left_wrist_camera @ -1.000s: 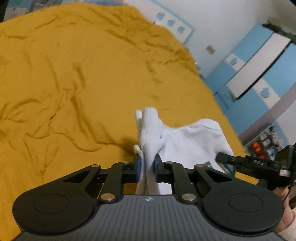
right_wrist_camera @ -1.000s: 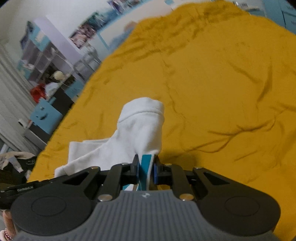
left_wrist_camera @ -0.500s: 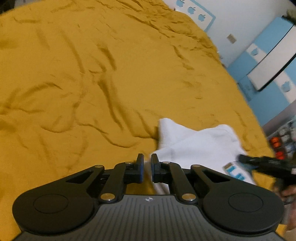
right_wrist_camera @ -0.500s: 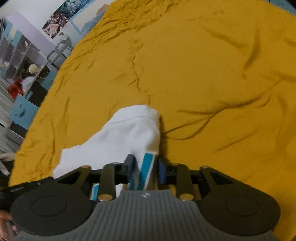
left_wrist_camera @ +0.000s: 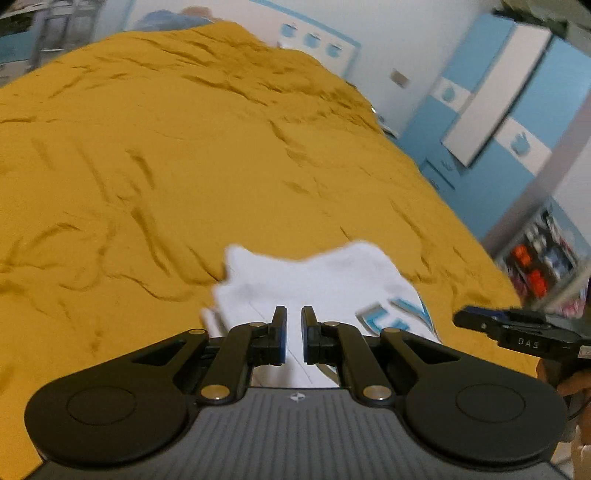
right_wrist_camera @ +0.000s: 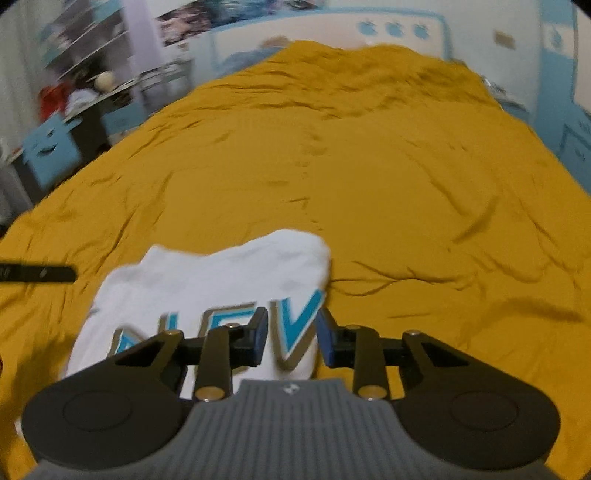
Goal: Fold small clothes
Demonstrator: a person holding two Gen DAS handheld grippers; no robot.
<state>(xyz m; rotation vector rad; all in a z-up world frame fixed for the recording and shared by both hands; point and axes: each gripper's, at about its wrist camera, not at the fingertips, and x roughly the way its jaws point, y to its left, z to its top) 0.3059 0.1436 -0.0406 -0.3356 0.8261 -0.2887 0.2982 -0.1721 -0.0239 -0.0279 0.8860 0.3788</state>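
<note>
A small white garment with blue lettering (right_wrist_camera: 221, 288) lies folded flat on the mustard-yellow bedspread (right_wrist_camera: 406, 166). It also shows in the left wrist view (left_wrist_camera: 314, 280). My left gripper (left_wrist_camera: 293, 325) hovers just above its near edge, jaws slightly apart and holding nothing. My right gripper (right_wrist_camera: 290, 332) is open over the garment's right edge, empty. The right gripper's tip (left_wrist_camera: 476, 321) shows at the right of the left wrist view; the left gripper's finger (right_wrist_camera: 44, 275) shows at the left of the right wrist view.
The wrinkled bedspread (left_wrist_camera: 184, 147) fills most of both views. Blue and white cabinets (left_wrist_camera: 498, 110) stand to the right of the bed. Shelves and a blue box (right_wrist_camera: 51, 147) stand to its left. A wall (right_wrist_camera: 332, 22) rises behind the bed.
Both grippers let go of the white garment and drew back. The cloth, held up a second ago, now lies flat on the bed. The right jaws opened wide.
</note>
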